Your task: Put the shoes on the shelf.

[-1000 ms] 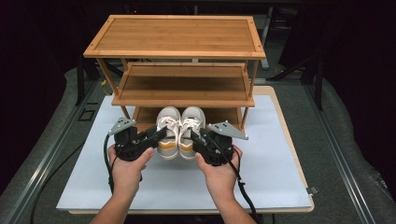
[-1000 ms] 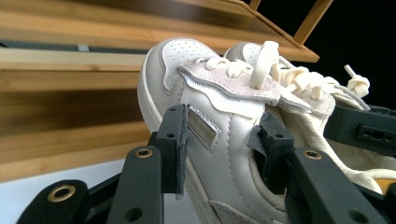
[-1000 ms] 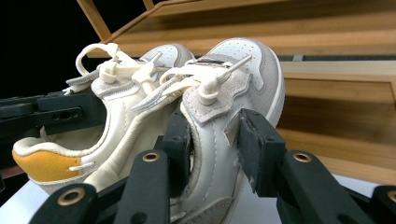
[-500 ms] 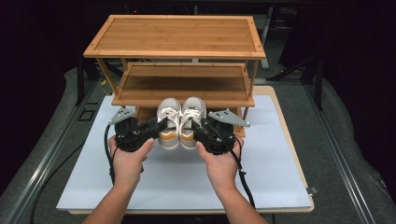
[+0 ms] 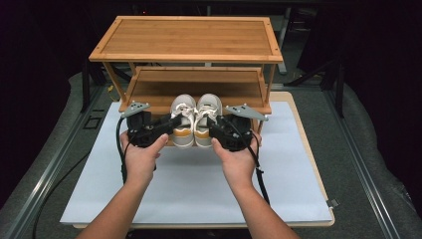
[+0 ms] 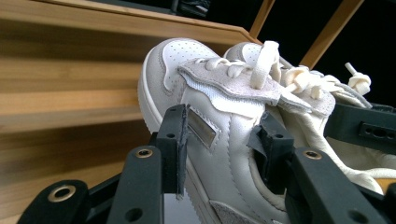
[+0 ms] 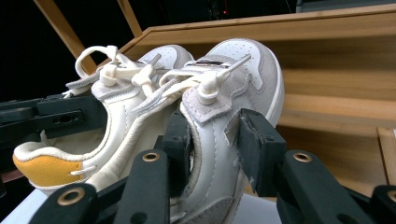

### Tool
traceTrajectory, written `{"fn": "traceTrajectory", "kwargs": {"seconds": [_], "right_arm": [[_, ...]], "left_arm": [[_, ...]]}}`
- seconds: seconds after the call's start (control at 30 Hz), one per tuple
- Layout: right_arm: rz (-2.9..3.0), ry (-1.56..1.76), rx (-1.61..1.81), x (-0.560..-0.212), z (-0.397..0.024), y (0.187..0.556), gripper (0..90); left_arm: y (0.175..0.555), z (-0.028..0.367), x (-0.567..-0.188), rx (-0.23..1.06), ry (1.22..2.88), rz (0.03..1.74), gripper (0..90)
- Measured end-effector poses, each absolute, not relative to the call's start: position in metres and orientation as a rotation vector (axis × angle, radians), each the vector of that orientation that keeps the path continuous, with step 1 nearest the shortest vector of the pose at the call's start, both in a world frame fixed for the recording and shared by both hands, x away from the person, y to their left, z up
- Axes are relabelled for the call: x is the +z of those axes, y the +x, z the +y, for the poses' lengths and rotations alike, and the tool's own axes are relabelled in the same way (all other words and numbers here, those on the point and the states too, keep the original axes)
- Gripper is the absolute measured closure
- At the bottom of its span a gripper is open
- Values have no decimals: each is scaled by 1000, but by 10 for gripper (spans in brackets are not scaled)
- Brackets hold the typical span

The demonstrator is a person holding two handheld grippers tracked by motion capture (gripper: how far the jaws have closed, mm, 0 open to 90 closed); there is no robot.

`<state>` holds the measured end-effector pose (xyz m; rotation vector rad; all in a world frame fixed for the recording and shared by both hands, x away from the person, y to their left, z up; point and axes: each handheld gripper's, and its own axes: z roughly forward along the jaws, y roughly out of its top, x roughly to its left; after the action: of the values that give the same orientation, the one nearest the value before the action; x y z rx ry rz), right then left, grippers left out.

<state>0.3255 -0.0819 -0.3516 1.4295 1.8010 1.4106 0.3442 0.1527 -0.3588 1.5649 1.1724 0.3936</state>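
High view: pair of cream leather sneakers with mustard heels (image 5: 195, 121) held level before a bamboo shelf rack (image 5: 186, 52).
Left tongs (image 5: 168, 125) and right tongs (image 5: 215, 129) each pinch one shoe's outer wall, keeping them together.

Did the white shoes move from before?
Yes. The white shoes went forward, away from the person, toward the wooden rack, toes now nearer its middle shelf.

Even overhead light on the table (image 5: 199, 189); surroundings fall to black. Gripper views: shelf (image 6: 56, 70) softly blurred, shoes (image 7: 224, 93) sharp, no glare.
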Motion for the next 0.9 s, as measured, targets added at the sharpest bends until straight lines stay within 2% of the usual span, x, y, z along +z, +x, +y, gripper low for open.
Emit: {"fn": "traceTrajectory", "kwargs": {"seconds": [0.9], "right_arm": [[1812, 1486, 1352, -340, -88, 391, 650]], "left_arm": [[411, 142, -349, 373, 1596, 1204, 608]]}}
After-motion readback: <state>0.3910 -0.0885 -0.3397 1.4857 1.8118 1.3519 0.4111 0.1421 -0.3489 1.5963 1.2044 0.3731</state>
